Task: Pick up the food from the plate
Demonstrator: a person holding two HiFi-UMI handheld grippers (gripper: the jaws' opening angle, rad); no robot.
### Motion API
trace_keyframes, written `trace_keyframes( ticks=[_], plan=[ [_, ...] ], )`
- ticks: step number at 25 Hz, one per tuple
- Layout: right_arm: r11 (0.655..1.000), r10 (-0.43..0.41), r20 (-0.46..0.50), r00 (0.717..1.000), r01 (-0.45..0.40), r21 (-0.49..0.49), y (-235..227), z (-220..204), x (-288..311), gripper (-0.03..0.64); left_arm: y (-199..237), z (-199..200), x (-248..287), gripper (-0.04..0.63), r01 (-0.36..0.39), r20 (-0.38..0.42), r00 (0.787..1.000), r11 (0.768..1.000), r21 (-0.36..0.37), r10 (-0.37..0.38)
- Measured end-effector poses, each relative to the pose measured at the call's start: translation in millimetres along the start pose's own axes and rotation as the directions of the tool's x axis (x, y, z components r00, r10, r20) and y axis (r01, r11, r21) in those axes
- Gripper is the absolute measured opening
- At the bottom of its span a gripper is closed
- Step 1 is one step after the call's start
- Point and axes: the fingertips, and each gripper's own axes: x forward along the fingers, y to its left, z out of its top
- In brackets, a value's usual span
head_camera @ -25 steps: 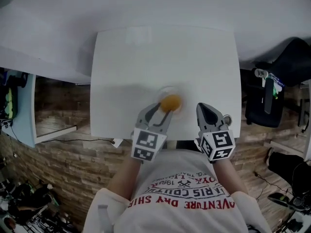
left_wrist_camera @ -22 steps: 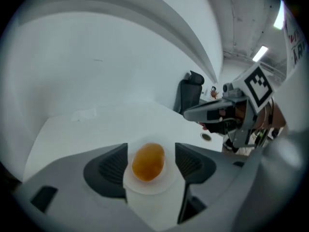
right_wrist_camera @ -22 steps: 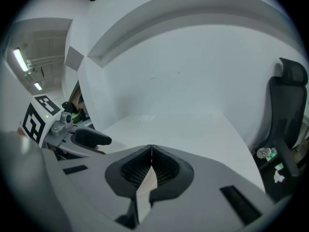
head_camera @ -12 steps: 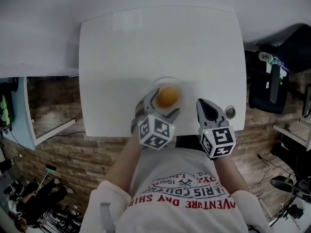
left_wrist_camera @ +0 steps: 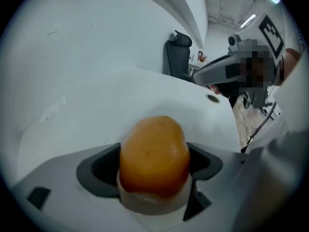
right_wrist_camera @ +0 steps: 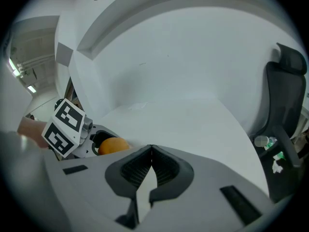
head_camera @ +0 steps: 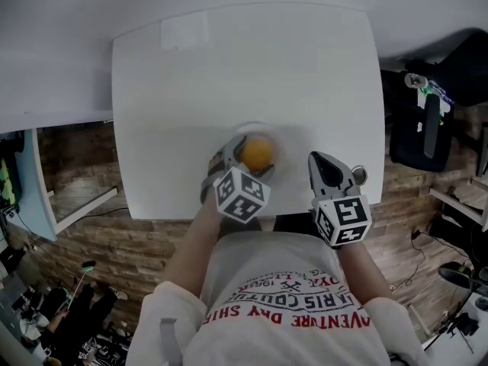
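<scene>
An orange, rounded piece of food (head_camera: 258,152) sits on a small white plate (head_camera: 268,131) near the front edge of the white table (head_camera: 252,59). My left gripper (head_camera: 250,160) is open and reaches around it, one jaw on each side. In the left gripper view the food (left_wrist_camera: 154,153) fills the gap between the dark pads (left_wrist_camera: 102,170) and rests on the plate (left_wrist_camera: 152,203). My right gripper (head_camera: 321,163) hovers shut at the table's front edge, to the right of the plate, holding nothing. The right gripper view shows its pads (right_wrist_camera: 164,170) meeting, with the food (right_wrist_camera: 112,145) off to the left.
A round grommet (head_camera: 358,176) sits in the table beside the right gripper. A black office chair (head_camera: 423,136) stands to the right of the table. Behind the table runs a white wall, and a brick-pattern floor shows on both sides.
My left gripper has moved forward from the near side of the plate, and its jaws now stand on either side of the food. The right gripper has hardly moved.
</scene>
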Motion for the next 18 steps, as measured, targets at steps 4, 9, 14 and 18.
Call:
trace_keyframes(
  ticks=[4,9,14,18],
  plan=[
    [1.000,0.003,-0.009,1.000,-0.003,-0.003,-3.2,-1.9,-1.3,0.011,1.1,0.5,0.5,0.365,0.016,-0.004,1.000,0.999,-0.029,-0.016],
    [1.000,0.011,-0.018,1.000,-0.011,-0.009,-1.9,-1.2,-1.9,0.011,2.4,-0.4,0.1,0.364,0.012,-0.015,1.000,1.000,-0.014,-0.013],
    [0.999,0.019,0.008,1.000,-0.019,-0.035,0.6,13.1,-3.4,0.011,10.5,19.7,-20.2,0.364,-0.064,0.060,0.996,0.998,-0.026,0.065],
    [0.998,0.026,0.062,0.998,-0.022,-0.062,2.0,35.4,-6.7,0.011,14.6,47.3,-47.3,0.364,-0.094,0.161,0.981,0.993,-0.071,0.105]
  ],
)
